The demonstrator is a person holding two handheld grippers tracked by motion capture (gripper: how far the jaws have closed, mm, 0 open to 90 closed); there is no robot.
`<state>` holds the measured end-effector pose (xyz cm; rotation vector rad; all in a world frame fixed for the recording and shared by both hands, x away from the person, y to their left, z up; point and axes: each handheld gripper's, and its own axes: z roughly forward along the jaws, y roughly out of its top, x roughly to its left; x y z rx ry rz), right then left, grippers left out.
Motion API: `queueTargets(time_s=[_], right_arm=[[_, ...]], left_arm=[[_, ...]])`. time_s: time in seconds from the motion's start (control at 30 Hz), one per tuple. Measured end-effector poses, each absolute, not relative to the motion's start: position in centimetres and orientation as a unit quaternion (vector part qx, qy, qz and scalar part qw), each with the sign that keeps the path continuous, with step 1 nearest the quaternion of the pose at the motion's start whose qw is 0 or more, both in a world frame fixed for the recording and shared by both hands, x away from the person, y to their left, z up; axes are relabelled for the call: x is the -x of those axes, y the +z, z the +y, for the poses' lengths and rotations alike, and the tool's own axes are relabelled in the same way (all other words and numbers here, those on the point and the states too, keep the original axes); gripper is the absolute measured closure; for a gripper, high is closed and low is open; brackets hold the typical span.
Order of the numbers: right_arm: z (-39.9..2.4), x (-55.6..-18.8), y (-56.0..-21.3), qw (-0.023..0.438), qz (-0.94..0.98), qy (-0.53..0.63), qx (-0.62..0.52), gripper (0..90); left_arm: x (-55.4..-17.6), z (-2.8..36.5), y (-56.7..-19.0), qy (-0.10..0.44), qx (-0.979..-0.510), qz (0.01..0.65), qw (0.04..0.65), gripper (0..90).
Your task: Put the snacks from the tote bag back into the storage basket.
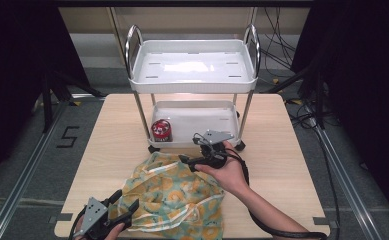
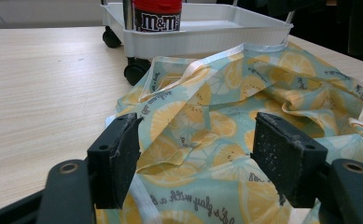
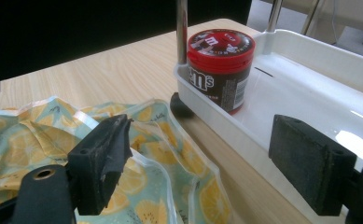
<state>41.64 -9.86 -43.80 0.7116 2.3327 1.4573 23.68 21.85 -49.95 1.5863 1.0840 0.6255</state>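
Observation:
A light-green cloth with a lemon-slice print lies crumpled on the wooden table, just in front of a white two-tier cart. An M&M's jar with a red lid stands in the left front corner of the cart's lower tray. My left gripper is open at the cloth's near left edge, and the cloth lies between and beyond its jaws. My right gripper is open over the cloth's far edge, pointing at the jar and the tray's rim.
The cart's top tray holds nothing I can see. Its castors rest on the table right behind the cloth. Bare wood spreads left and right of the cart. Cables run over the floor at the right.

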Motion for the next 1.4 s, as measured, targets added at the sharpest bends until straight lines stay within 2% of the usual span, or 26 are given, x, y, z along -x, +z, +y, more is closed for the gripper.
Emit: queueTargets(time_s=[0.17,0.2,0.3,0.4,0.73,0.77,0.83,0.9,1.1,1.23,1.27,1.4], right_arm=[[-10.1,-41.1,-44.0,0.132,0.811,0.508,-0.259,21.2],[-10.2,-41.2,-44.1,0.144,0.809,0.512,-0.251,21.2],[-10.4,-40.8,-44.1,0.133,0.813,0.506,-0.255,21.2],[-10.7,-40.8,-44.3,0.145,0.812,0.507,-0.25,21.3],[-11.5,-40.0,-44.7,0.135,0.819,0.496,-0.255,21.5],[-11.6,-40.0,-44.9,0.149,0.813,0.503,-0.253,21.5],[-11.8,-39.4,-44.9,0.129,0.812,0.495,-0.282,21.5],[-12.2,-39.8,-45.1,0.151,0.814,0.498,-0.256,21.5],[-13.4,-39.0,-45.4,0.142,0.816,0.492,-0.269,21.4],[-14.1,-38.9,-45.7,0.148,0.818,0.489,-0.264,21.4],[-14.5,-38.8,-45.8,0.162,0.813,0.491,-0.267,21.4],[-15.4,-38.2,-46.3,0.153,0.814,0.482,-0.286,21.4]], left_arm=[[-23.7,21.9,-49.9,0.263,-0.664,0.457,0.531,31.2],[-23.7,21.9,-49.9,0.263,-0.664,0.457,0.53,31.2],[-23.6,21.8,-49.9,0.264,-0.665,0.456,0.53,31.2],[-23.6,21.9,-49.9,0.265,-0.664,0.458,0.529,31.2],[-23.6,21.9,-49.9,0.265,-0.663,0.458,0.53,31.2],[-23.6,21.9,-49.9,0.265,-0.663,0.457,0.53,31.2],[-23.7,21.9,-49.9,0.265,-0.664,0.457,0.529,31.2],[-23.6,21.9,-49.9,0.266,-0.665,0.458,0.527,31.2],[-23.7,21.9,-49.9,0.265,-0.663,0.458,0.529,31.1],[-23.6,21.9,-49.9,0.266,-0.663,0.458,0.529,31.1],[-23.7,22.0,-49.9,0.265,-0.664,0.454,0.531,31.2],[-23.7,21.9,-50.0,0.264,-0.662,0.459,0.531,31.1]])
